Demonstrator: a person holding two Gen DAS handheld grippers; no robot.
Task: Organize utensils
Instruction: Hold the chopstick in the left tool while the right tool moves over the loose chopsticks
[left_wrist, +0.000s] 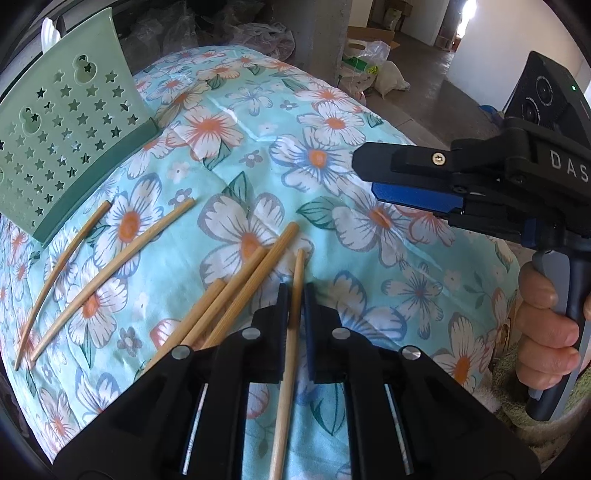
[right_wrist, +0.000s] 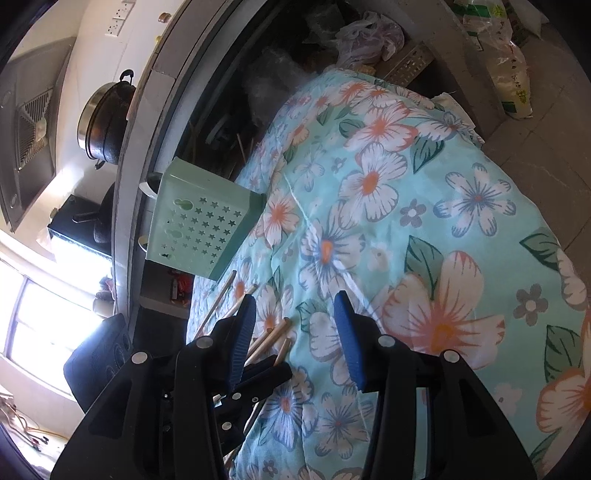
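Note:
Several bamboo chopsticks lie on a floral cloth (left_wrist: 229, 147). My left gripper (left_wrist: 295, 291) has its jaws close around one chopstick (left_wrist: 291, 343) that runs between them; whether they press it is unclear. A cluster of three chopsticks (left_wrist: 236, 295) lies just left of it, and two more (left_wrist: 92, 277) lie further left. A green star-perforated utensil holder (left_wrist: 62, 125) lies on its side at the far left, also in the right wrist view (right_wrist: 199, 229). My right gripper (right_wrist: 295, 314) is open and empty, hovering above the cloth to the right (left_wrist: 373, 177).
The cloth-covered surface drops off at the right and far edges. Plastic bags (left_wrist: 365, 62) and boxes lie on the floor beyond. A stove hood and a pot (right_wrist: 103, 122) are on a counter past the holder.

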